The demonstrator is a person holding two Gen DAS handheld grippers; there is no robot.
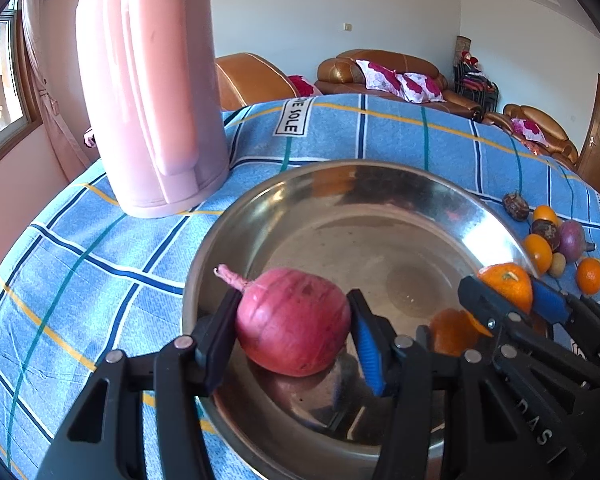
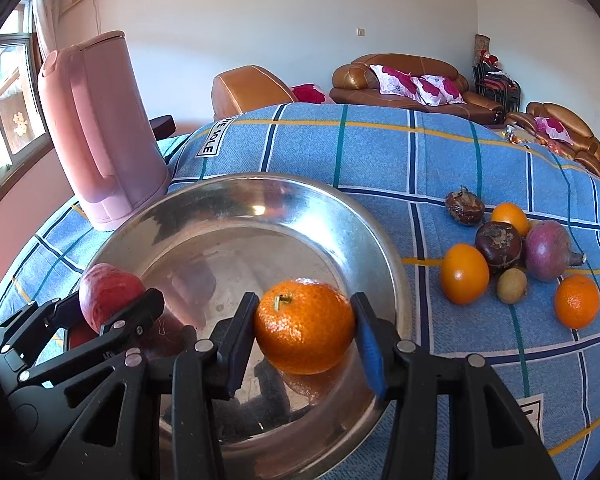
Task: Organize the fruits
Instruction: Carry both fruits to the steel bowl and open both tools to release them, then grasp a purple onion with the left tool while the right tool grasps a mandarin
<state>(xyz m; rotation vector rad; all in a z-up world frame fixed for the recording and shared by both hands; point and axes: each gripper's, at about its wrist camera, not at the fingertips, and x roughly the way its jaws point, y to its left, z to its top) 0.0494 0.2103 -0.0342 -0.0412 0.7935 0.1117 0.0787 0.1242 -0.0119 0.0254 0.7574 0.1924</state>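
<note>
The left hand-held gripper [image 1: 294,336] is clamped on a red, onion-shaped fruit [image 1: 294,322] with a pink stalk, holding it over the near left part of the steel bowl [image 1: 340,188]. The right hand-held gripper [image 2: 305,332] grips a tangerine [image 2: 305,326] by its sides, stem up, over the near right part of the same bowl [image 2: 240,192]. The bowl sits on a blue checked cloth [image 2: 380,152]. To the right of the bowl, well outside its rim, a small heap of fruit [image 2: 500,248] lies on the cloth: oranges, two dark brown fruits, a purple one and a small tan one. A pink kettle [image 1: 152,88] stands just behind the bowl on its left.
</note>
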